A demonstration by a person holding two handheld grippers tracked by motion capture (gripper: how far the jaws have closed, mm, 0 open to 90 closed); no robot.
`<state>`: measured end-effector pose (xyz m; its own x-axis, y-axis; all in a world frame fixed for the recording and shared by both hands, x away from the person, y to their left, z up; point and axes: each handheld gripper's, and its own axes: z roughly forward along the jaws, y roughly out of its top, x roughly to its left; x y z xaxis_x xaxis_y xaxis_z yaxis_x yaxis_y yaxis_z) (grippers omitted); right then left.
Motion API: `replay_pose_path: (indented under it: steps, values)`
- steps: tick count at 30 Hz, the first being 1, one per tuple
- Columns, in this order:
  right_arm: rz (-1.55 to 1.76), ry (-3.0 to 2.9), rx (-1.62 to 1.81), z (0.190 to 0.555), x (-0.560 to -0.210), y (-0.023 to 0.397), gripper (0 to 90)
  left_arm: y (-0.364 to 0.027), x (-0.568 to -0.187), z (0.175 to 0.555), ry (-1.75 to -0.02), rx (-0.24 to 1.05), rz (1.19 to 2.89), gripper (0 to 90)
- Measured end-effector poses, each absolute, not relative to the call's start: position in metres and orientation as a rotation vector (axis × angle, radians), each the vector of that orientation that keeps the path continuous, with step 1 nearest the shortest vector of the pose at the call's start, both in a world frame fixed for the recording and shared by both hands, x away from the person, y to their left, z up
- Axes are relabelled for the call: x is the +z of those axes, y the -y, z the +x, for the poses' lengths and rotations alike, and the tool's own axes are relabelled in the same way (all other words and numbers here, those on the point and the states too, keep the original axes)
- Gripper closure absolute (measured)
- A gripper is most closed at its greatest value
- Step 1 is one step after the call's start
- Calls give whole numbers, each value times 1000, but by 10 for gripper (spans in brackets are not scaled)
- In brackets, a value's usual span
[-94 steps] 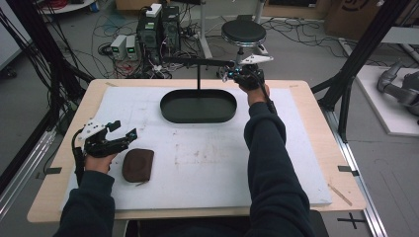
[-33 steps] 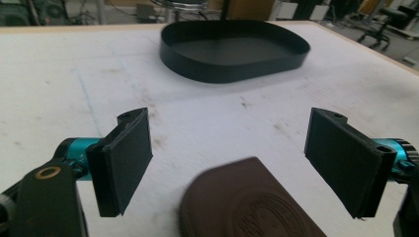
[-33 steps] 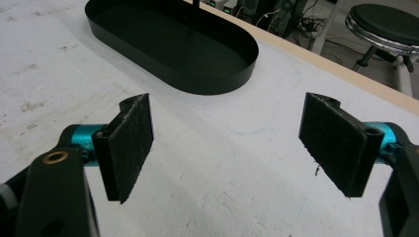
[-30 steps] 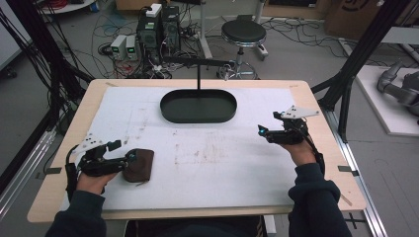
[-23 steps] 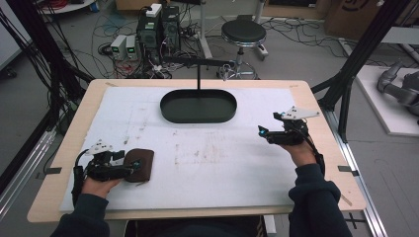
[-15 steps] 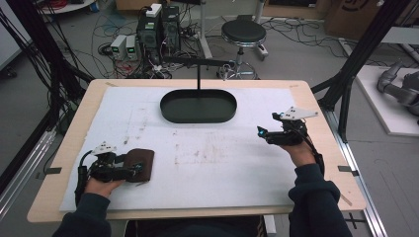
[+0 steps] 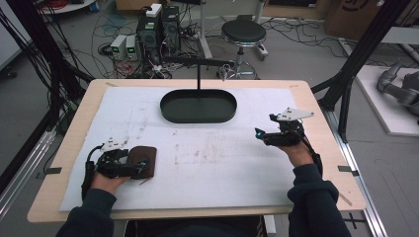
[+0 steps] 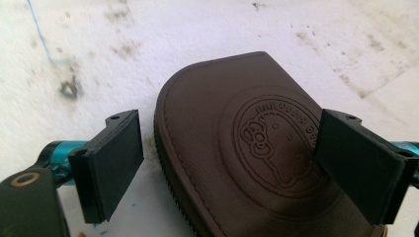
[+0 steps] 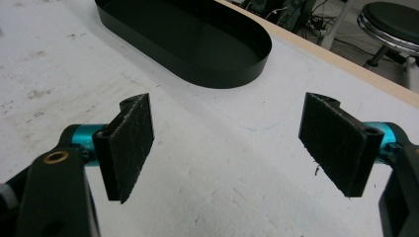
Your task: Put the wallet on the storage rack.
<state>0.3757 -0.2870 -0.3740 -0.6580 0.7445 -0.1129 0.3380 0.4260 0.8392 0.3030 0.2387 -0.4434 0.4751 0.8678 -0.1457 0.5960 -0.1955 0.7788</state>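
Left gripper [image 8: 227, 158] fingers, just opening, straddle the pouch [image 8: 257, 148] to grab it; right gripper [image 9: 227, 148] spread, idle near the tray [image 9: 188, 39].

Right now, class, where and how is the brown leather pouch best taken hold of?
Probably across its rounded end, coming in low from the person's left. The brown leather pouch lies flat on the white mat, and the left hand-held gripper already has its open jaws straddling that end, one beside the stitched edge.

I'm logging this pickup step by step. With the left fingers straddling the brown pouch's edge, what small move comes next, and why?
Probably close the left gripper: the brown leather pouch lies flat on the white mat, one finger beside its edge, the other over its embossed face, neither pressing yet.
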Motion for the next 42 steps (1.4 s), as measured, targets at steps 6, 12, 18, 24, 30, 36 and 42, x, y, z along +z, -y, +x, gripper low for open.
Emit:
replay_pose_path:
  steps: [6,12,18,24,30,36,42]
  values:
    - [910,-2210,1142,376,-374,287,217,-238,-440,302,-1189,407,1915,207]
    - [916,-2210,1147,376,-375,289,217,-251,-444,303,-1233,333,1805,267]
    - [919,-2214,1145,376,-375,290,217,-266,-444,294,-1361,332,1740,238]
    - [911,-2215,1150,375,-375,290,221,-271,-450,293,-1361,250,1741,170]
    - [899,-2228,1146,376,-376,288,242,-263,-449,293,-1353,294,1790,123]
    - [906,-2229,1149,377,-376,287,242,-251,-440,292,-1213,327,1892,240]
    - [906,-2233,1148,377,-376,287,244,-255,-443,292,-1240,195,1816,466]
